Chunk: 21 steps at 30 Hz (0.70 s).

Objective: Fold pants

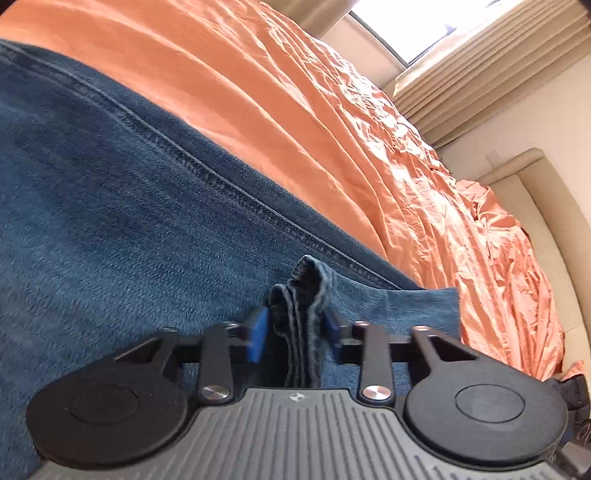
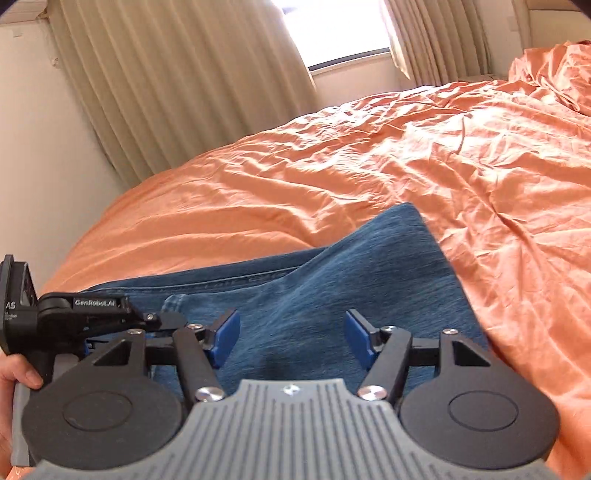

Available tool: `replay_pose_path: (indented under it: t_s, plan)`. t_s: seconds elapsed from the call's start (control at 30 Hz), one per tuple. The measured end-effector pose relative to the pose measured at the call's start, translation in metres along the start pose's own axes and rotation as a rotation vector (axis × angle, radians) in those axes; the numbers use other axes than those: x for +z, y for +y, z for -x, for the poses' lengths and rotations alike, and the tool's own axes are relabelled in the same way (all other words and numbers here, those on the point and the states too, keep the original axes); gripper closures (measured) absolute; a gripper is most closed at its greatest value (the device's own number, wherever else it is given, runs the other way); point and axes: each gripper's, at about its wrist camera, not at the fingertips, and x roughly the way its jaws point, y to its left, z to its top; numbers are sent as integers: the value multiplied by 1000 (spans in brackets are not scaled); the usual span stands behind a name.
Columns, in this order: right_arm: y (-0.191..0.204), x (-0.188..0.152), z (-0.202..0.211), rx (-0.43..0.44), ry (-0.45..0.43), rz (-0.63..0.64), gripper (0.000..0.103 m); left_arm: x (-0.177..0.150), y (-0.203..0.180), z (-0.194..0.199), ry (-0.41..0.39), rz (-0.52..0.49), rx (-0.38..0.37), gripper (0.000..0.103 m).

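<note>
While blue denim pants (image 2: 314,295) lie on orange bedding (image 2: 461,166), left gripper (image 1: 295,328) pinching bunched hem, right gripper (image 2: 291,339) parted, empty

A rumpled orange bedspread (image 2: 424,155) covers the bed. Cream pleated curtains (image 2: 177,74) hang either side of a bright window (image 2: 332,33), and a beige padded headboard (image 1: 539,206) stands at the far end.

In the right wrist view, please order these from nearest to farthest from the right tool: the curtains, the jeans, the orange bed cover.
1. Jeans: directly under the right tool, between its open fingers.
2. Orange bed cover: beyond and around the jeans.
3. Curtains: at the far wall, beside the window.
</note>
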Motion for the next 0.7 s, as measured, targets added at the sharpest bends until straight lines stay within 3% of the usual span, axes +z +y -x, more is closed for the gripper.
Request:
replay_pose_path:
  t_s: [0.03,0.07,0.2,0.33,0.53,0.7]
  plan:
    - [-5,3,-1,-15,5,-10,56,-2,-2,2,-23,-14,-3,89]
    - [-10,5,-1,-28,8,-14,63,-3,-8,8,-60,-35,-2,94]
    - [-18,14,9,-83,-27,23,80,-5,-47,41,-195,-192,-31,96]
    - [-31,32,7,-109,-68,-9,88,-3,-71,61,-282,-301,-30,96]
    - [-50,67,-31,-146,-65,28,93,6,-43,21,-172,-243,79,96]
    - [-76,65,-79,-156,12,-18,101,3,-22,4,-132,-186,99,95]
